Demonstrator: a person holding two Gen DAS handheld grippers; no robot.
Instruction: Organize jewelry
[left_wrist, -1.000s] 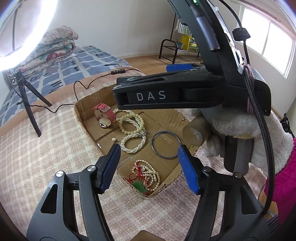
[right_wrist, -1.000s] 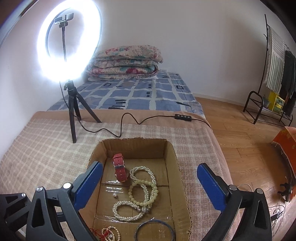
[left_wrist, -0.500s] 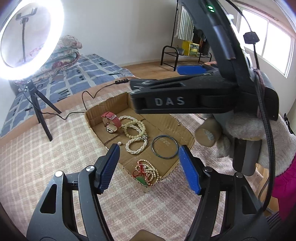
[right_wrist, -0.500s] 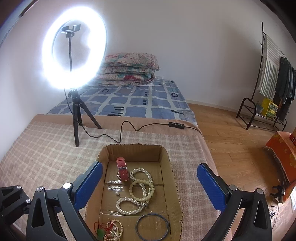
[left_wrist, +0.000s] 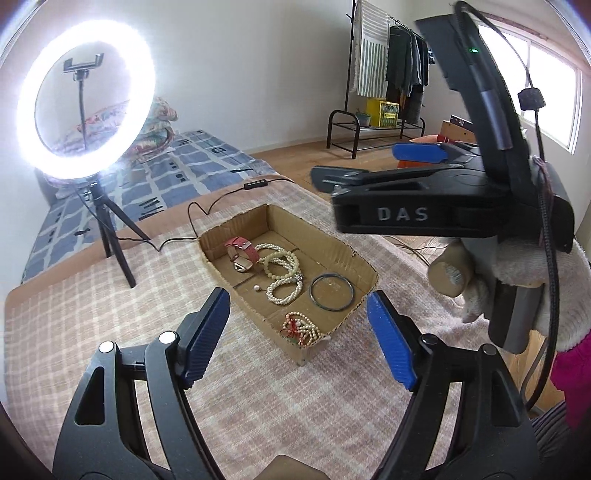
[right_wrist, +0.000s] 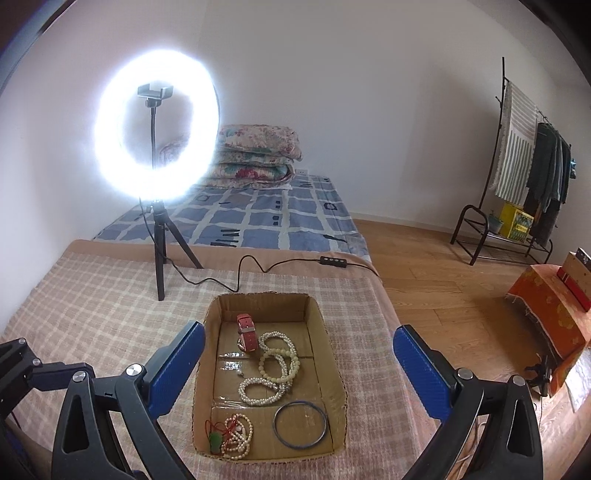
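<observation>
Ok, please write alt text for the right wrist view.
An open cardboard box on a checked blanket holds a red watch, bead strands and a dark bangle. The open, empty right hand-held gripper frames it; a lit ring light stands behind.

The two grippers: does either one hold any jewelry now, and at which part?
Neither. The left gripper and right gripper have empty open jaws; all jewelry lies in the cardboard box.
</observation>
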